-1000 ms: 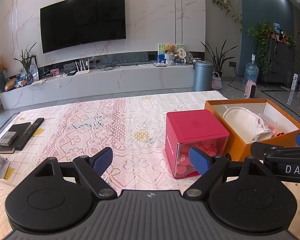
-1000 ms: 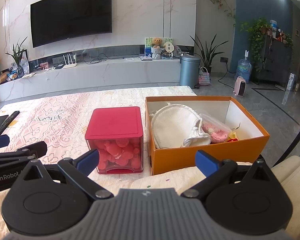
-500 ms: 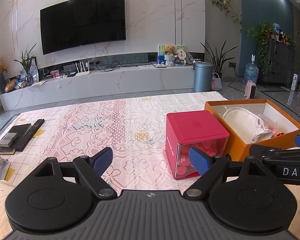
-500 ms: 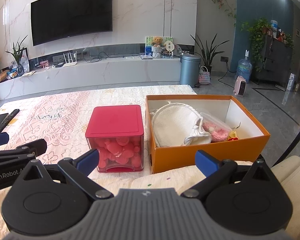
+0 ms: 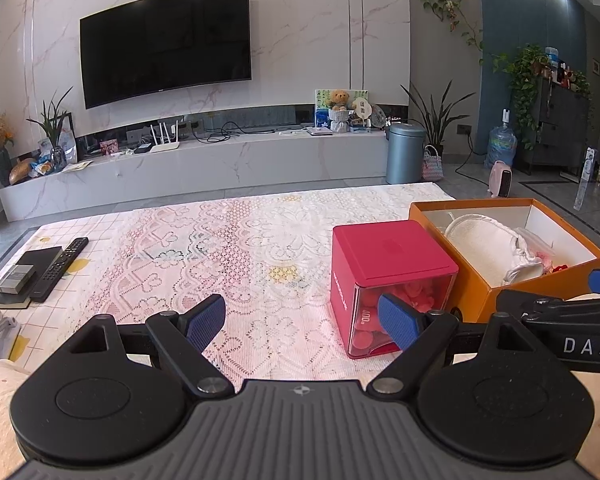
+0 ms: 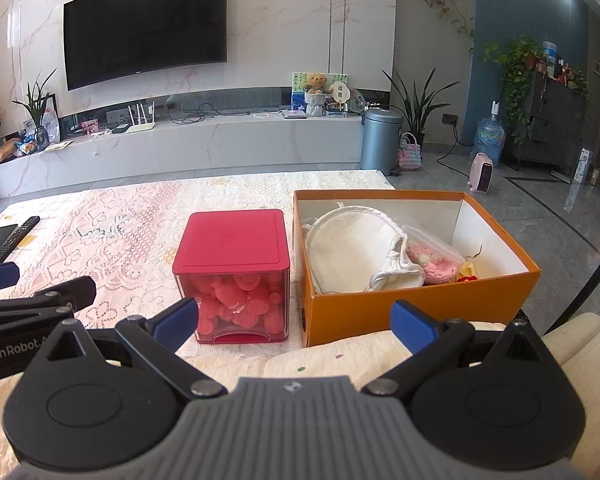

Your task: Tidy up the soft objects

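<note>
right hand-held gripper [image 6: 294, 320] agape, orange box [image 6: 380, 312] just ahead

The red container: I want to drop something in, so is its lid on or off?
On. The red container has its flat red lid seated squarely on top, closing it; the pink pieces show only through the clear wall.

White cloth [image 6: 350, 246], possibly pink knit [image 6: 436, 268], inside open orange box [image 6: 380, 312]

You can read "DAS" in white on the black right gripper [image 5: 588, 346], "GenRobot." on the black left gripper [image 6: 10, 354], and "400" sideways on the clear-walled, red-lidded cube box [image 5: 365, 320].
</note>
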A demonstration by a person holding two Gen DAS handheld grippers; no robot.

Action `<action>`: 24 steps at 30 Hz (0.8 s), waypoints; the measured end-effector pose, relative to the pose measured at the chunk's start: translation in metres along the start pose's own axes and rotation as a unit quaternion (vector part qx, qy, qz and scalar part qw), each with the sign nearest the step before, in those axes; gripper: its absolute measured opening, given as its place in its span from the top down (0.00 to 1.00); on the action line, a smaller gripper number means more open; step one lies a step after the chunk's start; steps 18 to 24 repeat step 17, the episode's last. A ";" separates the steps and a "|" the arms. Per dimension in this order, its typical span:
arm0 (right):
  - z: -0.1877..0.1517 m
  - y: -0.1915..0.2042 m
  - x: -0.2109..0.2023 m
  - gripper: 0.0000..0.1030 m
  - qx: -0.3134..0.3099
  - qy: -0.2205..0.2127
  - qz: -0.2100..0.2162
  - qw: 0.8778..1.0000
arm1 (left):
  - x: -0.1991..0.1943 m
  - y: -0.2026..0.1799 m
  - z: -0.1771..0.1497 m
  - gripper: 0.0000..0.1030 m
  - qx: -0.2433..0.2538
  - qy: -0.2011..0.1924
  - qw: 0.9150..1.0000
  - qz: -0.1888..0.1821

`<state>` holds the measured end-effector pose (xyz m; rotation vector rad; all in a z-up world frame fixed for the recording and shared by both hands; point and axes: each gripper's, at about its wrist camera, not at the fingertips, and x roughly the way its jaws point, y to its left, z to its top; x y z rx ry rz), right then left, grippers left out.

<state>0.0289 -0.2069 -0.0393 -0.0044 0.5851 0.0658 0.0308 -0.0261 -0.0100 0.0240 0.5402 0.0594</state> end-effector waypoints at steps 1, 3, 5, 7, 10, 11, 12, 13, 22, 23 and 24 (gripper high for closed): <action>0.000 0.000 0.000 0.03 0.000 0.000 0.000 1.000 | 0.000 0.000 0.000 0.02 0.000 0.000 1.000 0.000; 0.000 0.000 0.000 0.03 0.000 0.000 0.000 1.000 | 0.000 0.000 0.000 0.02 0.000 0.000 1.000 0.000; 0.000 0.000 0.000 0.03 0.000 0.000 0.000 1.000 | 0.000 0.000 0.000 0.02 0.000 0.001 1.000 0.000; 0.000 0.001 0.001 0.03 -0.001 0.001 0.001 1.000 | -0.001 0.001 -0.001 0.02 0.000 0.001 1.000 0.000; -0.001 0.001 0.001 0.03 0.000 0.001 0.001 1.000 | 0.000 0.001 -0.001 0.02 0.000 0.001 1.000 0.000; -0.002 0.001 0.002 0.03 -0.001 0.002 0.002 1.000 | 0.000 0.001 -0.001 0.02 0.000 0.001 1.000 0.000; -0.002 0.001 0.002 0.03 -0.001 0.003 0.002 1.000 | 0.000 0.001 -0.001 0.02 0.000 0.001 1.000 0.000; -0.003 0.001 0.003 0.03 -0.001 0.003 0.003 1.000 | 0.000 0.001 -0.001 0.02 -0.001 0.001 1.000 0.000; -0.002 0.001 0.004 0.03 -0.003 0.004 0.003 1.000 | -0.001 0.003 -0.002 0.02 -0.005 0.001 1.000 -0.003; -0.002 0.001 0.004 0.03 -0.003 0.004 0.003 1.000 | -0.001 0.003 -0.002 0.02 -0.005 0.001 1.000 -0.003; -0.002 0.001 0.004 0.03 -0.003 0.004 0.003 1.000 | -0.001 0.003 -0.002 0.02 -0.005 0.001 1.000 -0.003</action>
